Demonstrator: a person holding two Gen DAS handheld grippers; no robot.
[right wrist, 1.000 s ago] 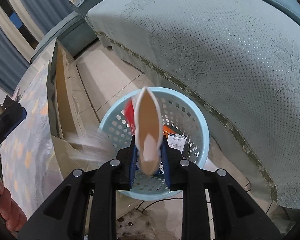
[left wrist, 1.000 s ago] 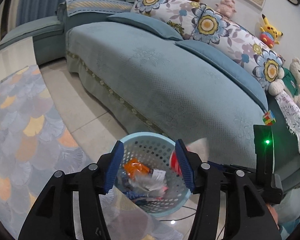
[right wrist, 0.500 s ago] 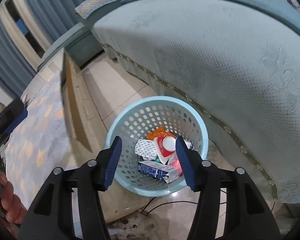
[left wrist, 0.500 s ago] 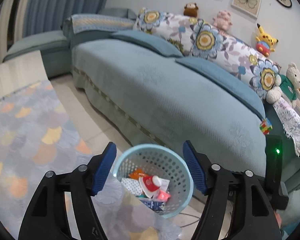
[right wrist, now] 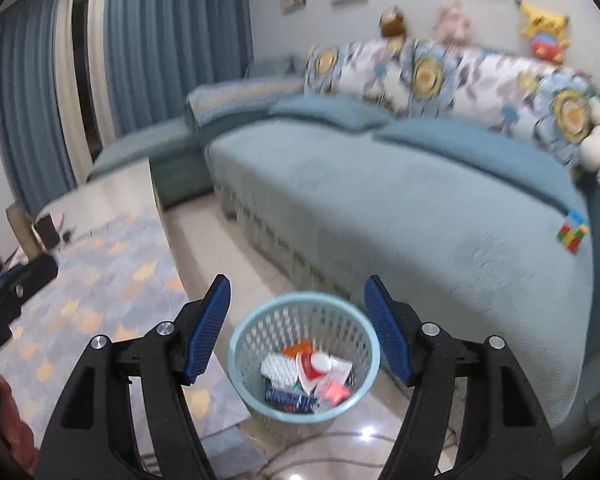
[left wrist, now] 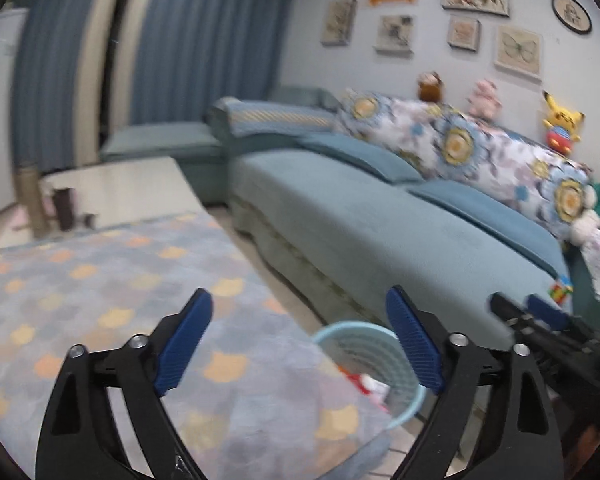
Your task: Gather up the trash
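Blue-padded left gripper point(left wrist: 299, 340) & right gripper point(right wrist: 297, 328) above basket point(right wrist: 236, 354), jaws opening, empty; drop step done, next: find more trash

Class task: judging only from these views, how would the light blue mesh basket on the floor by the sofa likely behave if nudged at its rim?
The basket looks like thin perforated plastic, so probably light and a bit flexible. It holds only a few wrappers and cartons, so a nudge would likely slide it on the glossy floor. It narrows toward the base, so it may tip.

Both wrist views look obliquely down — sharing the basket point(right wrist: 304, 354) and sofa point(left wrist: 380, 236).
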